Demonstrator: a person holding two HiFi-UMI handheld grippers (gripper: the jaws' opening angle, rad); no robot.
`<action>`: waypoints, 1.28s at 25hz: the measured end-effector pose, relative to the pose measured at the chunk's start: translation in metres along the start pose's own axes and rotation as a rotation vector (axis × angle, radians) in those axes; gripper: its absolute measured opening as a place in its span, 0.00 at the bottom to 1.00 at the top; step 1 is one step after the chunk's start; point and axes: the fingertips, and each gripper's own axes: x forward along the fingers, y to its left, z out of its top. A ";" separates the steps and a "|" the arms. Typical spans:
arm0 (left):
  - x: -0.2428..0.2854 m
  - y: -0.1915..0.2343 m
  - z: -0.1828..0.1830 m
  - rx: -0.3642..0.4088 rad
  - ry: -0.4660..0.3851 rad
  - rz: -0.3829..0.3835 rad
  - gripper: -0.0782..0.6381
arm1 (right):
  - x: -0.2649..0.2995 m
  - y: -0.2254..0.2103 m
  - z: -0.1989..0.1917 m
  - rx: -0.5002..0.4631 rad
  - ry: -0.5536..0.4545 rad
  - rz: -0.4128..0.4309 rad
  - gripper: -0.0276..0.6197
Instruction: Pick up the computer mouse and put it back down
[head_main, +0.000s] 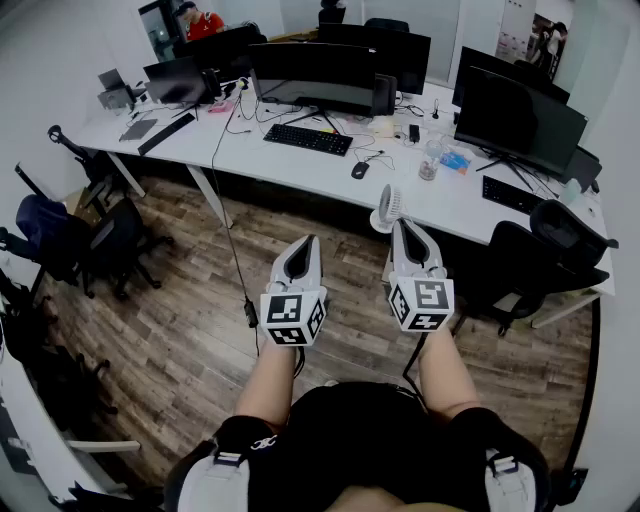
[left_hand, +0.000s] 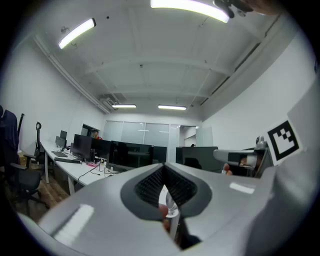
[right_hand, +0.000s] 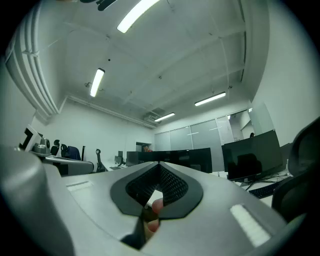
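The dark computer mouse (head_main: 360, 170) lies on the long white desk (head_main: 300, 165), right of a black keyboard (head_main: 307, 139). In the head view both grippers are held out over the wooden floor, short of the desk's near edge and well apart from the mouse. My left gripper (head_main: 305, 243) has its jaws together with nothing between them; in its own view (left_hand: 164, 167) they meet at the tip. My right gripper (head_main: 404, 226) is also shut and empty, its tip (right_hand: 159, 166) closed. Neither gripper view shows the mouse.
A small white desk fan (head_main: 388, 208) stands at the desk's near edge just ahead of the right gripper. Monitors (head_main: 315, 75) line the desk, with a clear cup (head_main: 429, 168) near the mouse. Black office chairs (head_main: 545, 250) stand at right and left (head_main: 95, 240). A cable (head_main: 232, 250) hangs to the floor.
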 end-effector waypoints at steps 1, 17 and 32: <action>-0.001 0.002 0.000 -0.001 0.000 0.000 0.18 | 0.000 0.002 0.000 0.005 -0.003 0.002 0.04; -0.012 0.043 -0.009 -0.011 0.002 -0.034 0.18 | 0.007 0.037 -0.003 -0.020 -0.011 -0.052 0.04; 0.066 0.061 -0.023 0.022 0.017 -0.046 0.18 | 0.073 -0.011 -0.026 0.006 -0.019 -0.099 0.04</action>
